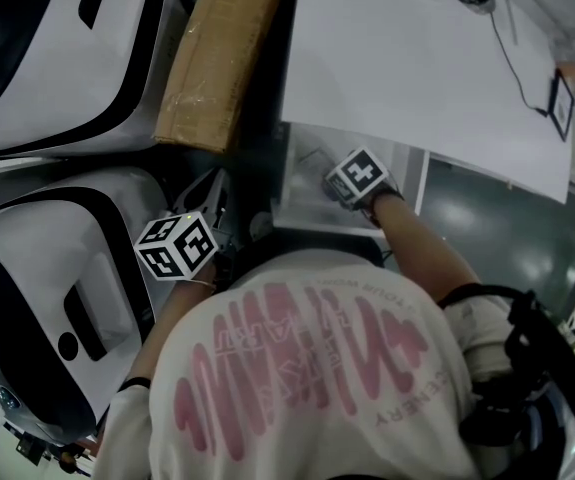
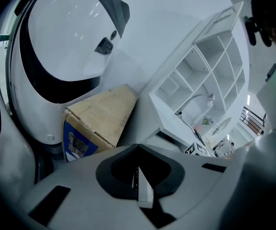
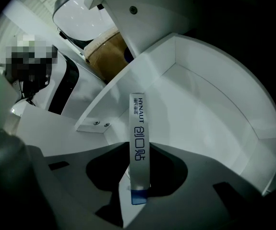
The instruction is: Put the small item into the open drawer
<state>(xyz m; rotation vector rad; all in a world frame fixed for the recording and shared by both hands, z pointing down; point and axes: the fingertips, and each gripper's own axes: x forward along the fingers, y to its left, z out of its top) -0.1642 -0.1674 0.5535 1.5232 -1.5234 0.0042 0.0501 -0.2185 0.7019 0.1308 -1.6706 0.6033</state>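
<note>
Over the open drawer, the right gripper pointed steeply down, its jaws clamped on the lower end of a small white strip with dark print along its face. The strip stood straight out from the jaws into the drawer's white inside, near the left wall; whether its far end touched the bottom could not be told. The drawer stuck out from under a white table top. At the person's other side, the left gripper hung beside the drawer, apart from it, with its jaws together and nothing between them. It faced a cardboard box with a blue label, which leaned between a big rounded white and black shell and a white shelf unit.
</note>
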